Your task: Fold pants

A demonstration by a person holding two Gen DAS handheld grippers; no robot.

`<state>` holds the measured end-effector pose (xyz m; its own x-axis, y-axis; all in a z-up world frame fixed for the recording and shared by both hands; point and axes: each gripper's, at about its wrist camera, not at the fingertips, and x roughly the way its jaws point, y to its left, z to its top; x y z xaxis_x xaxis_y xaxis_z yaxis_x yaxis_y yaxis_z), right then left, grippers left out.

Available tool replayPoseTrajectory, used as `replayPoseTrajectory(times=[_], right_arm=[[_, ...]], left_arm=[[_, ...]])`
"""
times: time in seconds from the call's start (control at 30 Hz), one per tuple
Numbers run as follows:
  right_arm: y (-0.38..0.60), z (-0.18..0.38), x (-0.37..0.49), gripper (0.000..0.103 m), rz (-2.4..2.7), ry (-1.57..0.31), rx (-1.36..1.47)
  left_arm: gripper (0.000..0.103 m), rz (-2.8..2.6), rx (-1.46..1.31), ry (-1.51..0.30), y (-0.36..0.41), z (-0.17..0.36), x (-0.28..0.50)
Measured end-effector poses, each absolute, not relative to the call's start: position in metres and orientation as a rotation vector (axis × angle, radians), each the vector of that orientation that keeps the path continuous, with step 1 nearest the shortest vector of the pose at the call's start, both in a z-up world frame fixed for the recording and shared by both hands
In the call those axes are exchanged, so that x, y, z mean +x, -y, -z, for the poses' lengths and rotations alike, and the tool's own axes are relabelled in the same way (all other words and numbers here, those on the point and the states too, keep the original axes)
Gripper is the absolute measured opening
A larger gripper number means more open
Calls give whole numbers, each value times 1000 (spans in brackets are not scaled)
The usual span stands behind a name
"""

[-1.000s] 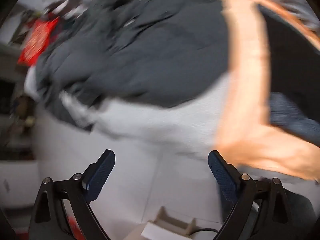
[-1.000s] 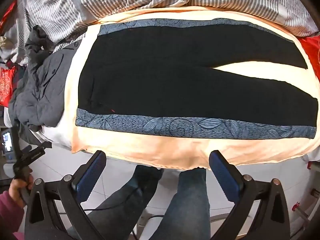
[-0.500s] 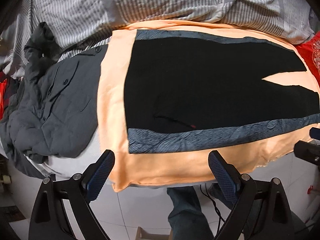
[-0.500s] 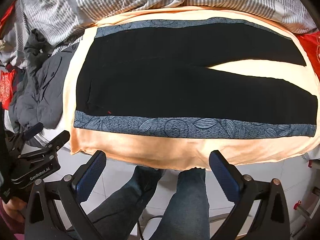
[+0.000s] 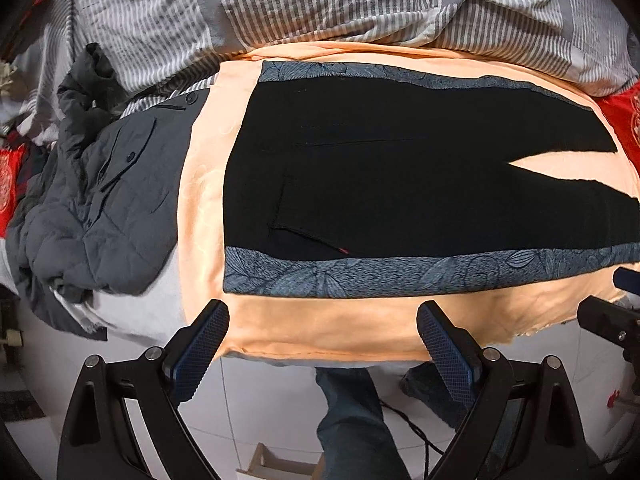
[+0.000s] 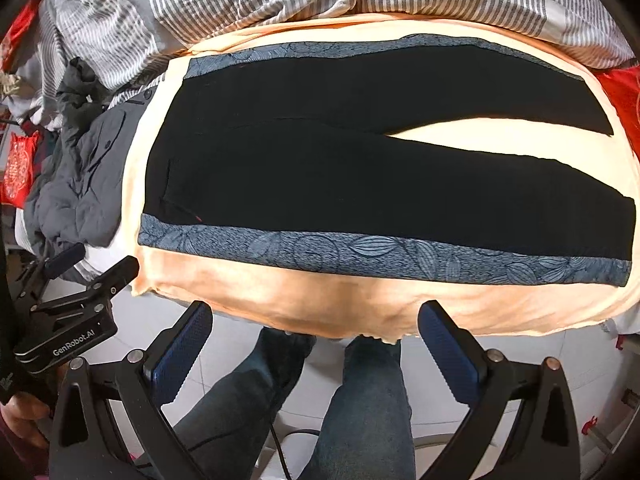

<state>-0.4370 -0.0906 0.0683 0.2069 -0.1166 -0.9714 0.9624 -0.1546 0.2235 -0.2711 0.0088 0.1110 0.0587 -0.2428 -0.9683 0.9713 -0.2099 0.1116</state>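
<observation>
Black pants (image 5: 400,184) lie flat and spread out on a peach sheet with blue leaf-patterned bands, waist at the left, two legs running right and parted in a V. They also show in the right wrist view (image 6: 360,168). My left gripper (image 5: 322,340) is open and empty, held off the bed's near edge below the waist end. My right gripper (image 6: 316,338) is open and empty, off the near edge below the middle of the pants. The left gripper also shows at the left of the right wrist view (image 6: 92,276).
A dark grey quilted jacket (image 5: 92,200) is heaped at the left of the bed. A grey striped duvet (image 5: 320,4) lies along the far side. A red cloth (image 5: 628,120) is at the right. The person's jeans-clad legs (image 6: 360,408) stand on white floor tiles below.
The left gripper swung from a blurred view of the jacket round to face the pants. The right gripper has moved slightly closer to the bed; both stay open.
</observation>
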Motion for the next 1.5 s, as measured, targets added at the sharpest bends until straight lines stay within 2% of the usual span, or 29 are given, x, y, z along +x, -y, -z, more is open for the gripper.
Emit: replayPoseTrajectory(times=[0.37, 0.9, 1.07, 1.23, 1.3, 1.37, 1.5], right_arm=[[79, -59, -456, 103, 1196, -864, 1431], [76, 12, -412, 103, 1272, -799, 1506], [71, 30, -419, 103, 1227, -668, 1585], [66, 44, -435, 97, 1191, -539, 1675], [67, 51, -440, 76, 1178, -486, 1705], [69, 61, -445, 70, 1159, -443, 1737], [73, 79, -448, 67, 1115, -363, 1774]], left_arm=[[103, 1410, 1222, -921, -21, -106, -283], [103, 1419, 1303, -909, -9, -30, -239], [103, 1423, 1242, -968, -1, -12, -229], [103, 1364, 1134, -1149, 11, 3, -208], [103, 1365, 1092, -1191, 15, 6, -204], [103, 1377, 1079, -1212, 17, 10, -204], [103, 1389, 1076, -1230, 22, 17, -208]])
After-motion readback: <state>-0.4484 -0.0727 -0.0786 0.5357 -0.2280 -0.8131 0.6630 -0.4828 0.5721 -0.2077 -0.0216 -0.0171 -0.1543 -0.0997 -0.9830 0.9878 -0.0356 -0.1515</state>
